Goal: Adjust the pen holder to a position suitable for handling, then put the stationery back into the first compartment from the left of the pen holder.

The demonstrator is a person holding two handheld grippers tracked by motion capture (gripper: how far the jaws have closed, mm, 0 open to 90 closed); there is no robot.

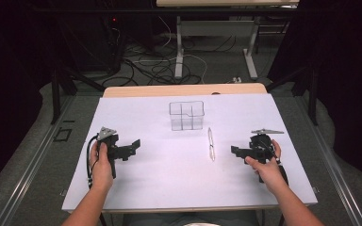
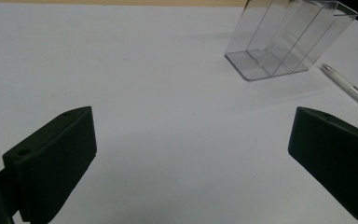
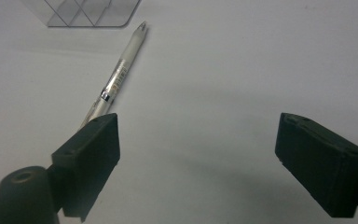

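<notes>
A clear plastic holder (image 1: 186, 115) with inner dividers stands upright at the middle back of the white table top (image 1: 169, 183). A white pen (image 1: 211, 143) lies flat just right of it, pointing towards the back. My left gripper (image 1: 134, 147) rests low over the table's left part, open, with nothing between its jaws. In the left gripper view (image 2: 191, 135) the holder (image 2: 289, 39) and pen (image 2: 352, 88) lie ahead to the right. My right gripper (image 1: 235, 151) is right of the pen, open and empty. In the right gripper view (image 3: 198, 140) the pen (image 3: 116, 77) runs past the left jaw towards the holder (image 3: 81, 11).
A wooden strip (image 1: 184, 89) borders the table's far edge. Beyond it are loose cables (image 1: 155, 66) on the floor and the white legs of another table (image 1: 179, 47). Dark frame bars stand at both sides of the table.
</notes>
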